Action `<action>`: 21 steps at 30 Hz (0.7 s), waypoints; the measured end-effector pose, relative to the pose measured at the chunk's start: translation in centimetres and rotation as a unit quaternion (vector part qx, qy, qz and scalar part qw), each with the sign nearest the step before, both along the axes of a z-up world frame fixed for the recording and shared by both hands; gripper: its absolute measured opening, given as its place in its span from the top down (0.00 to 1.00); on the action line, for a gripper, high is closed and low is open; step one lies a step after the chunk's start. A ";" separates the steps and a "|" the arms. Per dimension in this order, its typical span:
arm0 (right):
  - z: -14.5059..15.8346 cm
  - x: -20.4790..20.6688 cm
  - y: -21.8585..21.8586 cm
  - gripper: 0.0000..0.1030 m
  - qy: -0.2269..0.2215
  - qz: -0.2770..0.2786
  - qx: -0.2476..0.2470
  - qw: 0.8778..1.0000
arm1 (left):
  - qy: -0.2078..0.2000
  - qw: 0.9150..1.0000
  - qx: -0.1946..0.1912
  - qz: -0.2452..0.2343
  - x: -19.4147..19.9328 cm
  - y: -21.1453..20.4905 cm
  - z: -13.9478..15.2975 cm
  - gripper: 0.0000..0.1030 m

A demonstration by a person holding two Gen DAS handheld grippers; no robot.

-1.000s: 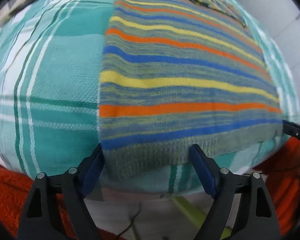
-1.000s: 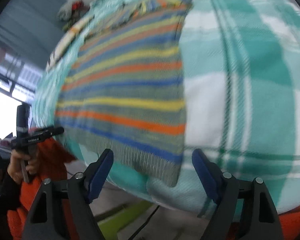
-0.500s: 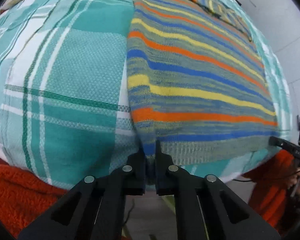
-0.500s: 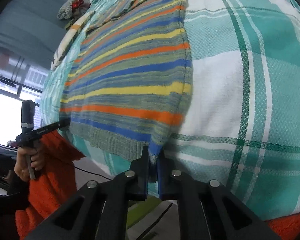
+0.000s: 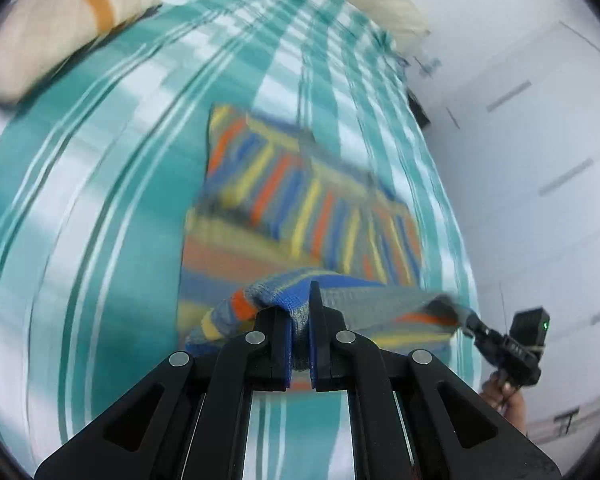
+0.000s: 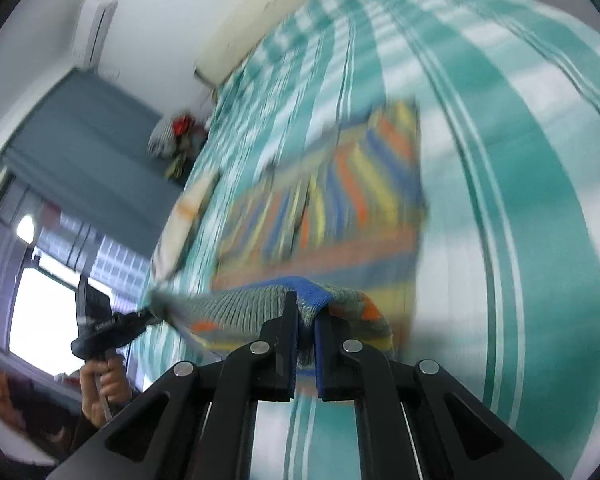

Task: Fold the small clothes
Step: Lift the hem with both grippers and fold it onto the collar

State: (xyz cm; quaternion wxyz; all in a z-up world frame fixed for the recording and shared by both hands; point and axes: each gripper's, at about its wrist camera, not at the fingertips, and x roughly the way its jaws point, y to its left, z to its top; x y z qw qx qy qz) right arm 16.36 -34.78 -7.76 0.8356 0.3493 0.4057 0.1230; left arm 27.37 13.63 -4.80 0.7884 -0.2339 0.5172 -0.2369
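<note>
A teal-and-white plaid bedspread (image 5: 112, 208) fills both wrist views, blurred by motion. On it lies a striped knit sweater (image 5: 300, 200), banded in orange, yellow and blue, its hem lifted off the bed and stretched taut between two handheld tools. A cream pillow (image 5: 56, 28) sits near the bed's far corner. The left gripper (image 5: 300, 320) is clamped tight on one hem corner; the right gripper (image 6: 306, 326) is pinched closed on the other. In the right wrist view, a hand (image 6: 100, 384) grips the left tool's handle.
</note>
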 end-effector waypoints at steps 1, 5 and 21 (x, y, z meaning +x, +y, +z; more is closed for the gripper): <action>-0.1 2.1 -0.5 0.94 -0.002 -0.010 0.001 1.000 | 0.008 1.000 0.001 0.005 2.7 -0.5 -0.5 0.96; -1.6 11.9 -2.5 0.94 0.016 -0.039 -0.006 0.999 | 0.024 0.999 0.034 0.023 10.0 -3.6 -2.7 0.96; -5.7 21.6 -9.4 0.54 0.016 -0.166 0.060 0.984 | 0.019 0.991 0.025 0.134 20.9 -4.2 -5.0 0.35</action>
